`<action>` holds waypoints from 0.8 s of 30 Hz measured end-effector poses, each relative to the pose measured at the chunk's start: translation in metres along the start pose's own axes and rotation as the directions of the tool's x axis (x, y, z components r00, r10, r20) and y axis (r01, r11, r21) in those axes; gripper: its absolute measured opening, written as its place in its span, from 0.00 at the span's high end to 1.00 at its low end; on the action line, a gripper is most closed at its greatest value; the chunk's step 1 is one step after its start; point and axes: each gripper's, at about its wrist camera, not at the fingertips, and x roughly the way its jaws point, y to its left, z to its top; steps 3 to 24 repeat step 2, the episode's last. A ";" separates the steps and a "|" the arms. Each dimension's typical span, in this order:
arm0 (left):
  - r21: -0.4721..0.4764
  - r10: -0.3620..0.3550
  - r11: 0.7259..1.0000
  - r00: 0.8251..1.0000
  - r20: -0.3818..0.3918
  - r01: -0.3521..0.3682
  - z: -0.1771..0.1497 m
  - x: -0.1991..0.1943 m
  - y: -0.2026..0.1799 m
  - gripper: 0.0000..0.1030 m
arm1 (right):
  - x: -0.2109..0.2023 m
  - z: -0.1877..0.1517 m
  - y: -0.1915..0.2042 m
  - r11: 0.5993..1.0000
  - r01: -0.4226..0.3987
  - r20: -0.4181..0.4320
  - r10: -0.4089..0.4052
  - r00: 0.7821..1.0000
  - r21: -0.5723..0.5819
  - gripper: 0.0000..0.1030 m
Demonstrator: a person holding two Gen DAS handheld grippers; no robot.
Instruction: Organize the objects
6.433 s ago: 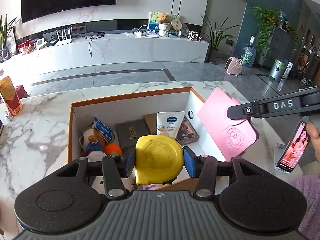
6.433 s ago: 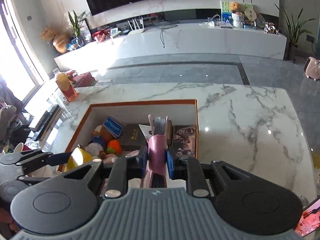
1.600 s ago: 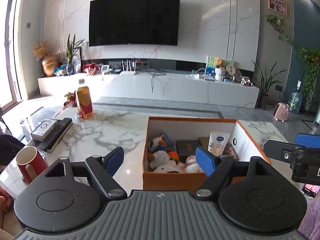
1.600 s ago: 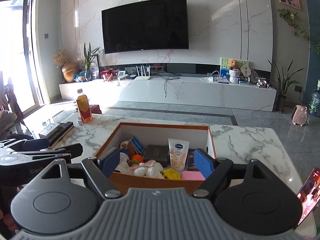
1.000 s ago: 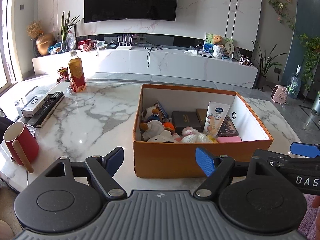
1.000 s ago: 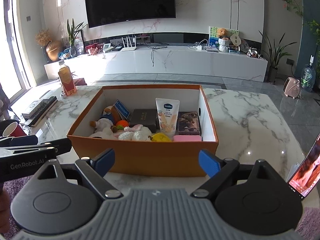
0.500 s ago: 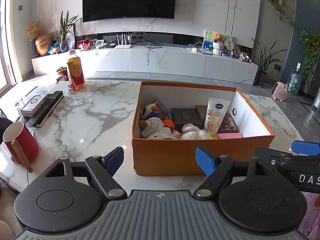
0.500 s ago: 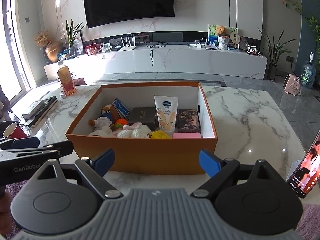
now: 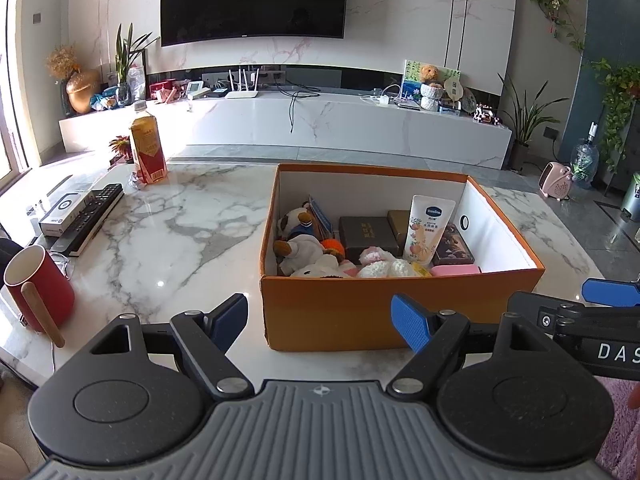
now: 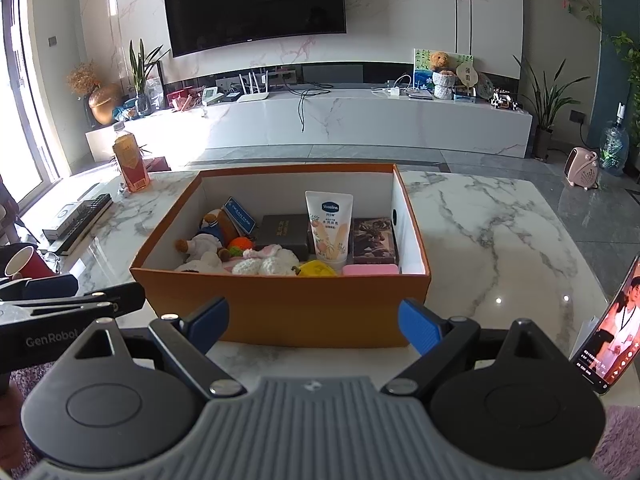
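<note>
At the left edge of the marble surface (image 9: 168, 236) stand a red mug (image 9: 38, 286) with a wooden handle, a black remote (image 9: 90, 218) beside a small white box, and, toward the far left corner, an amber drink bottle (image 9: 148, 148). The left tongs (image 9: 320, 318) hang with their blue pads wide apart and empty, short of the near edge. Middle-right on the surface sits the orange box (image 10: 280, 308), open-topped and filled: a plush toy (image 10: 202, 242) at its left end, a dark case (image 10: 286, 232) behind, a lotion tube (image 10: 330, 226) upright in the middle, a yellow item (image 10: 316, 269) and a pink case (image 10: 370, 269) against the near wall. The right tongs (image 10: 314, 326) are likewise spread and hold nothing, facing that near wall. A phone (image 10: 612, 328) leans at the right edge. Judging by the full box and both empty tongs, packing looks done or nearly so; any next move would call for choosing a loose item, such as the remote or bottle, and reaching left across the surface.
</note>
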 end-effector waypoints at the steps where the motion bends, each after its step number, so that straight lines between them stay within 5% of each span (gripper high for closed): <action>1: 0.000 0.002 1.000 1.000 0.000 -0.002 0.000 0.000 0.000 0.09 | 0.000 0.000 0.000 1.000 0.000 0.000 0.000 1.000 -0.001 0.10; 24: 0.000 0.003 1.000 1.000 0.000 -0.003 0.000 0.000 0.000 0.09 | 0.000 0.000 0.000 1.000 -0.001 0.000 0.001 1.000 -0.002 0.10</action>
